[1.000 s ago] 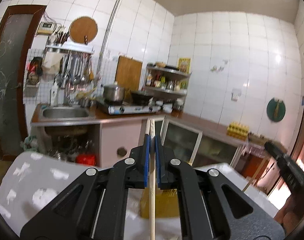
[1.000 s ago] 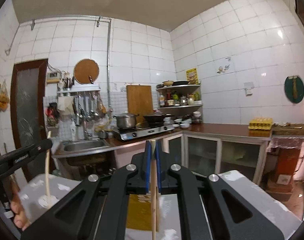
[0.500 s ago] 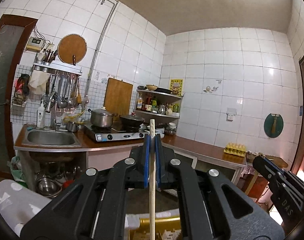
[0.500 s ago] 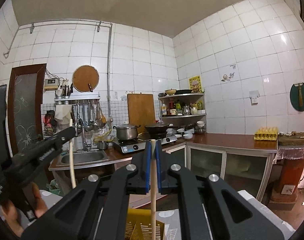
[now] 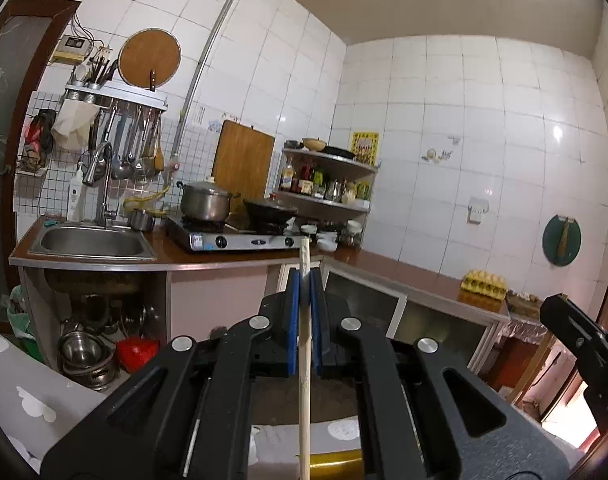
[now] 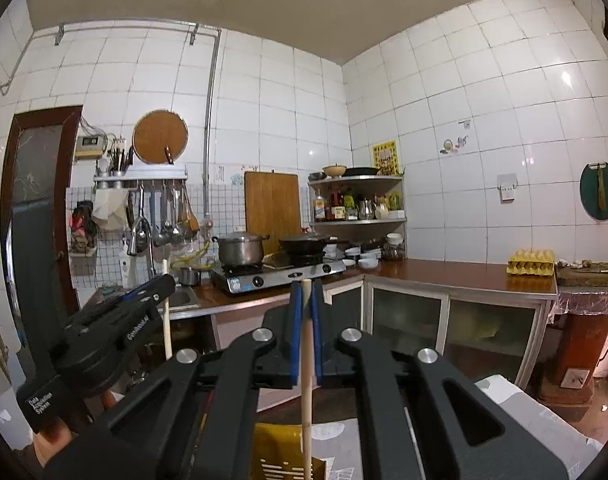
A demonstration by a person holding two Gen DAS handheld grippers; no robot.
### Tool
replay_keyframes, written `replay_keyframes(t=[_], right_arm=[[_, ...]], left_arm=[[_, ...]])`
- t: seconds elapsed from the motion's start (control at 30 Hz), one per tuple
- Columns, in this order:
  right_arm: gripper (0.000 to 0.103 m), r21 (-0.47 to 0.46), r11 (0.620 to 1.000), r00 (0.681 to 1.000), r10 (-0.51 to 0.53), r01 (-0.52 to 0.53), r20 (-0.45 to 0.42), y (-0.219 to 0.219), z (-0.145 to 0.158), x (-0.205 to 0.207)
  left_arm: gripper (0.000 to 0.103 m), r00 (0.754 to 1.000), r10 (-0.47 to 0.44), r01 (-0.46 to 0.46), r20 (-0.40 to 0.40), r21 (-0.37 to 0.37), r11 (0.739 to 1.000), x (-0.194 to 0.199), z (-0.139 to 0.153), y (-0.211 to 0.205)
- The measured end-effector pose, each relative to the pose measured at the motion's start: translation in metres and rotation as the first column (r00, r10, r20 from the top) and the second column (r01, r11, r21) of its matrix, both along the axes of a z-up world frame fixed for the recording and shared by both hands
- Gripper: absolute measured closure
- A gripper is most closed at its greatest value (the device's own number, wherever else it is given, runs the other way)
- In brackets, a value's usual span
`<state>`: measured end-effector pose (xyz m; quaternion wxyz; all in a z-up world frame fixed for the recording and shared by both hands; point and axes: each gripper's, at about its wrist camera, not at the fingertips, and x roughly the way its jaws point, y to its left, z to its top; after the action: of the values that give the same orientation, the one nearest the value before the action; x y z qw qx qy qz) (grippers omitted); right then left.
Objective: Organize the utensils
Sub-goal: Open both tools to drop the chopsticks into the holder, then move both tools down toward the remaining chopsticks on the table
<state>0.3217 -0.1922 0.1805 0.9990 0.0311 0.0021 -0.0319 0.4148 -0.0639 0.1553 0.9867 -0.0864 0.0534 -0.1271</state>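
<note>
Pale wooden chopstick (image 5: 304,380) pinched upright in left gripper (image 5: 304,288), its twin (image 6: 306,380) in right gripper (image 6: 306,300): light, stiff, smooth, likely to pivot; mid-shaft hold judged best.

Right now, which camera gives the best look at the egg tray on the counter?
The right wrist view: the egg tray sits in the open on the counter, nearly side-on, with its eggs showing. In the left wrist view the egg tray is smaller, farther off and slightly blurred.

We see open air ahead at twelve o'clock; the counter (image 6: 460,276) and stove (image 6: 280,274) seemingly block farther on.
</note>
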Motion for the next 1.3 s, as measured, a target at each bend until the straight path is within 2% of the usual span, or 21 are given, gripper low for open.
replay_keyframes(t=[0.17,0.23,0.3,0.37,0.47,0.5,0.53,0.57,0.63,0.67,0.77,0.83,1.0,1.07,1.2,1.3], right_arm=[[0.098,-0.015,1.0,0.999,-0.011,0.01,-0.051,0.0,-0.015,0.01],[0.098,-0.002,1.0,0.994,-0.005,0.005,-0.109,-0.003,-0.021,0.018],[0.097,0.008,1.0,0.987,-0.003,0.004,-0.159,-0.008,-0.028,0.023],[0.097,0.003,1.0,0.977,-0.01,0.011,-0.214,-0.012,-0.033,0.027],[0.095,0.007,1.0,0.96,-0.013,0.016,-0.279,-0.021,-0.035,0.025],[0.082,0.01,1.0,0.956,-0.015,0.019,-0.292,-0.024,-0.034,0.021],[0.057,0.013,1.0,0.953,-0.018,0.023,-0.303,-0.027,-0.034,0.015],[0.047,0.015,0.999,0.952,-0.024,0.03,-0.305,-0.03,-0.034,0.009],[0.043,0.008,0.999,0.954,-0.032,0.036,-0.299,-0.034,-0.033,-0.012],[0.043,-0.003,0.999,0.951,-0.035,0.035,-0.306,-0.035,-0.033,-0.02],[0.041,-0.016,1.0,0.942,-0.027,0.023,-0.335,-0.037,-0.04,-0.047],[0.036,-0.011,1.0,0.931,-0.022,0.019,-0.364,-0.037,-0.051,-0.065],[0.035,-0.015,1.0,0.891,-0.002,-0.005,-0.454,-0.03,-0.089,-0.094],[0.036,-0.019,1.0,0.874,-0.002,-0.008,-0.486,-0.027,-0.106,-0.101],[0.035,0.016,1.0,0.835,0.016,-0.009,-0.551,-0.023,-0.144,-0.109],[0.035,0.031,1.0,0.803,0.019,0.0,-0.596,-0.026,-0.171,-0.11]], left_arm=[[0.097,1.0,0.012,-0.011,-0.017,0.036,0.999,0.002,-0.011,-0.002],[0.094,0.999,0.009,-0.007,-0.045,0.062,0.998,0.003,-0.013,-0.004],[0.085,0.998,0.028,-0.022,-0.064,0.091,0.996,0.001,-0.013,-0.002],[0.066,0.996,0.044,-0.035,-0.079,0.108,0.994,-0.006,-0.01,0.003],[0.046,0.994,0.067,-0.057,-0.084,0.119,0.991,-0.027,0.0,0.016],[0.042,0.993,0.073,-0.061,-0.093,0.123,0.99,-0.037,0.005,0.023],[0.035,0.992,0.076,-0.063,-0.099,0.127,0.99,-0.045,0.008,0.027],[0.027,0.992,0.079,-0.066,-0.098,0.131,0.989,-0.057,0.011,0.033],[0.01,0.992,0.089,-0.075,-0.09,0.148,0.986,-0.083,0.016,0.043],[0.006,0.992,0.094,-0.081,-0.083,0.155,0.985,-0.091,0.018,0.047],[0.005,0.989,0.11,-0.091,-0.096,0.182,0.979,-0.128,0.015,0.058],[0.005,0.986,0.105,-0.08,-0.132,0.181,0.98,-0.145,0.008,0.063],[0.005,0.964,0.11,-0.06,-0.242,0.202,0.977,-0.172,-0.026,0.068],[0.005,0.945,0.126,-0.059,-0.301,0.223,0.973,-0.177,-0.048,0.069],[0.005,0.906,0.124,-0.038,-0.405,0.213,0.976,-0.181,-0.088,0.071],[0.005,0.865,0.149,-0.05,-0.478,0.214,0.976,-0.183,-0.119,0.071]])
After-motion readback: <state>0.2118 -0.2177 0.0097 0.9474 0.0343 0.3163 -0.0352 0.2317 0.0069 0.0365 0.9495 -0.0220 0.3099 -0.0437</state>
